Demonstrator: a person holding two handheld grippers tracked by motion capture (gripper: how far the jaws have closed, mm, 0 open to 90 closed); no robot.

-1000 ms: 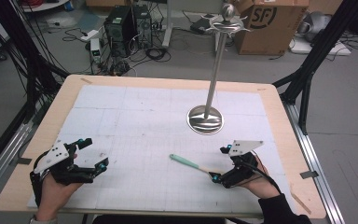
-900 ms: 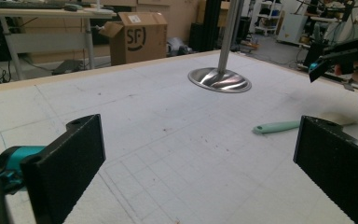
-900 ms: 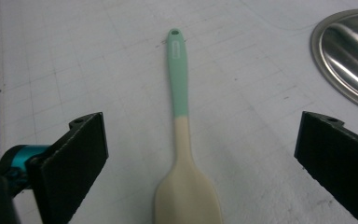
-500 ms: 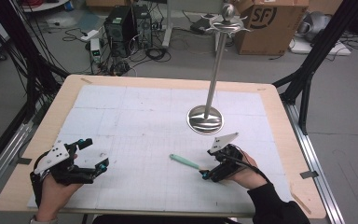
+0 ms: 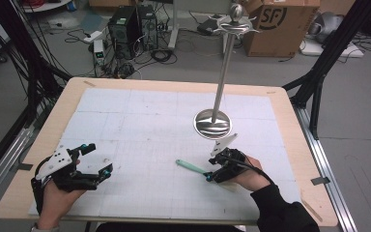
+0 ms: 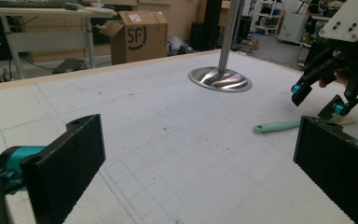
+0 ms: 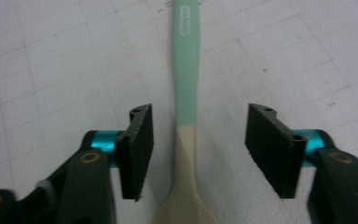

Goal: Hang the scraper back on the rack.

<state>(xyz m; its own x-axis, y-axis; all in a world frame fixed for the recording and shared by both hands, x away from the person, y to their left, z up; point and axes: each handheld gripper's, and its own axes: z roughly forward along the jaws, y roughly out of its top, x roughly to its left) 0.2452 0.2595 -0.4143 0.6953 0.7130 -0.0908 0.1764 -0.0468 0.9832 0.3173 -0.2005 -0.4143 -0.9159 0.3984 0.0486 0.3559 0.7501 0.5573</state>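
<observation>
A spoon with a mint-green handle (image 5: pixel 191 166) and a cream head lies flat on the white grid mat (image 5: pixel 149 121). My right gripper (image 5: pixel 208 178) is low over its cream end. In the right gripper view the spoon (image 7: pixel 187 79) runs up between the jaws of the right gripper (image 7: pixel 196 140). Those jaws have just been closing; a gap remains on both sides and the pads do not touch it. My left gripper (image 5: pixel 99 158) rests at the near left of the mat, open and with nothing in it (image 6: pixel 200 163). From the left gripper view, the spoon (image 6: pixel 277 126) lies under the right gripper (image 6: pixel 318 100).
A tall steel stand with a round base (image 5: pixel 213 123) rises from the mat just beyond the right gripper; its base (image 6: pixel 220 78) also appears in the left gripper view. The wooden table edge (image 5: pixel 290 121) frames the mat. A cardboard box (image 5: pixel 275 24) and cables sit on the floor beyond.
The right gripper slid left along the mat until its jaws stood around the spoon's cream end, and the jaws narrowed. The left gripper and the spoon stayed where they were.
</observation>
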